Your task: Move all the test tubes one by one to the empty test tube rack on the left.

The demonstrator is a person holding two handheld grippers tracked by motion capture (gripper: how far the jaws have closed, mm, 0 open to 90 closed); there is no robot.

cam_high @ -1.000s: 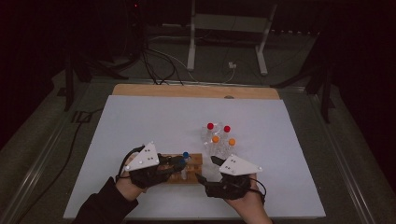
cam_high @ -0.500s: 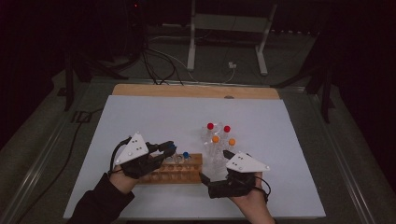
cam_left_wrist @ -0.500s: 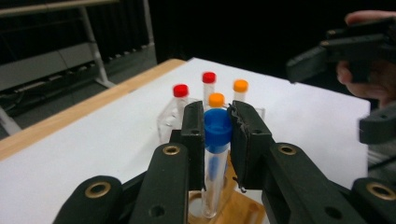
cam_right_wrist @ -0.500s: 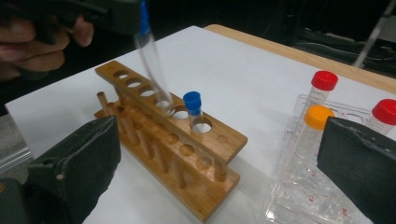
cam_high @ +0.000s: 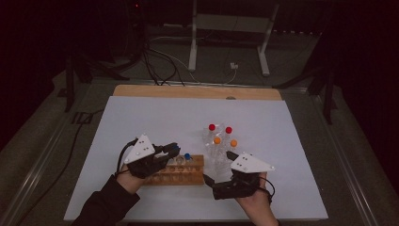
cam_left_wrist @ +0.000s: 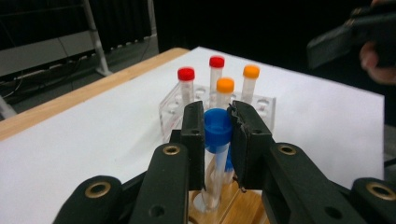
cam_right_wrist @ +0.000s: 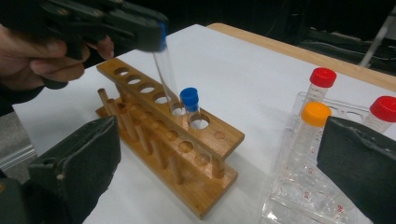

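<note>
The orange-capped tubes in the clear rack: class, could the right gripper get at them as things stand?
Probably yes: the right gripper is open and empty beside the clear rack, and the nearest orange-capped tube stands uncovered.

A clear plastic rack (cam_high: 217, 151) stands near the middle of the desk (cam_high: 141, 117), holding two red-capped tubes (cam_high: 211, 127) and two orange-capped tubes (cam_high: 217, 140). A wooden strip (cam_high: 197, 92) runs along the desk's far edge. Beyond it, cables (cam_high: 160, 66) and a white metal stand (cam_high: 228, 28) sit on the floor.
</note>
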